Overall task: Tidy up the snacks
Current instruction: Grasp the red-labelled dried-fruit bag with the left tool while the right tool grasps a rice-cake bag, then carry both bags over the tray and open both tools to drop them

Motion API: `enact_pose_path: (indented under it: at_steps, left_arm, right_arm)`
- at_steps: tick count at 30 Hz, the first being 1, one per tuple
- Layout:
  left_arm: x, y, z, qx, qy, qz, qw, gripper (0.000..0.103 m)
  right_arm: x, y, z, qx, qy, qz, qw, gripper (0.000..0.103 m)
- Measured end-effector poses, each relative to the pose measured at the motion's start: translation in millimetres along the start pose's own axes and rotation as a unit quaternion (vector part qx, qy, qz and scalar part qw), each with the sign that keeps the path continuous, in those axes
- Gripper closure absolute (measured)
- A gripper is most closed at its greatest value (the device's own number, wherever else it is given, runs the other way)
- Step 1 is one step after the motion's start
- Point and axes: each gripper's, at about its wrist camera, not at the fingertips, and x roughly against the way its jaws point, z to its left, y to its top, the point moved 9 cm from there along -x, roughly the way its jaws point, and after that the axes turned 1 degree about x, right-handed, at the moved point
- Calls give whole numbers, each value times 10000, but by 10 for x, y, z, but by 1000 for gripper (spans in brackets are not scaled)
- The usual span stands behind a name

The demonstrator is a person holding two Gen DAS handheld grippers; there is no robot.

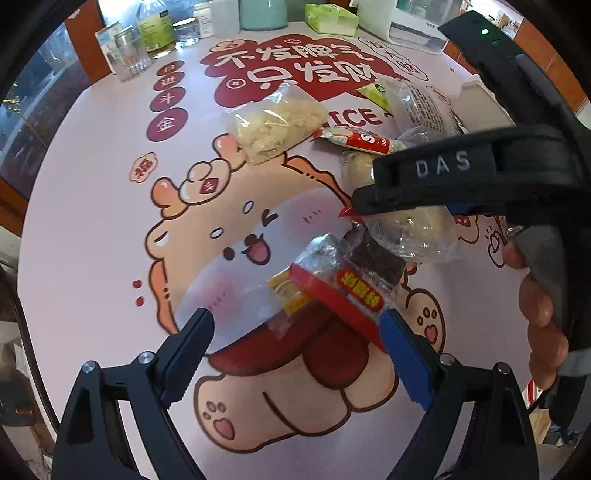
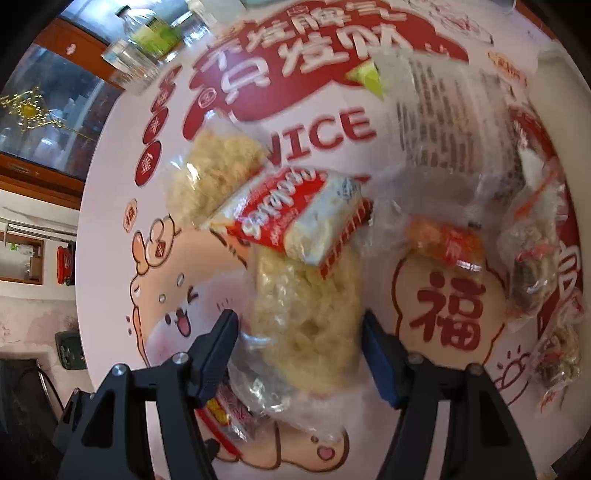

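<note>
In the left wrist view my left gripper (image 1: pixel 295 332) is open just above the mat; a red-and-yellow wrapped snack (image 1: pixel 332 291) lies between its fingertips, by the right finger. The right gripper's black body (image 1: pixel 461 177) hangs over a clear bag of pale puffed snack (image 1: pixel 417 229). In the right wrist view my right gripper (image 2: pixel 301 332) is open around that pale snack bag (image 2: pixel 306 314). A red-and-white packet (image 2: pixel 295 218) lies across the bag's far end. Another pale bag (image 1: pixel 273 125) lies further back, also in the right wrist view (image 2: pixel 214 166).
A printed cartoon mat (image 1: pixel 110 221) covers the round table. Jars and bottles (image 1: pixel 147 40) and a green tissue box (image 1: pixel 328 18) stand at the far edge. More wrapped snacks (image 2: pixel 532 240) and a clear printed bag (image 2: pixel 450 110) lie on the right.
</note>
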Motion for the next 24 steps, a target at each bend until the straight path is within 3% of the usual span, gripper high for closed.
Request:
enact_pose_path:
  at_steps: [2,4,13,16,23,24]
  left_arm:
    - [-31,31,-42,-62,-41,28,10000,13]
    - [-43,52,-98,-172,-88,33,9998,13]
    - [-103,159,-429,-834,-244,101,9962,13]
    - [-148,172,-583,-1315,-228,103,9910,13]
    - [-371,223,-699,-2265,182,187,9737,13]
    - [-390,227,-703,-2351,233,192,9715,17]
  right_arm:
    - [2,-21,-17,42,-21,-12,10000,39]
    - [20,-36,-54,14,2,-42,10000,49]
    - [251,-228,-362,-64,26,-196,9998,49]
    - [326,-295,-440,-166,108,-217,9996,49]
    - [471,-479,-716,-469,204,-233,9984,50]
    - [484,-501,-757,-522,216,-240,9981,50]
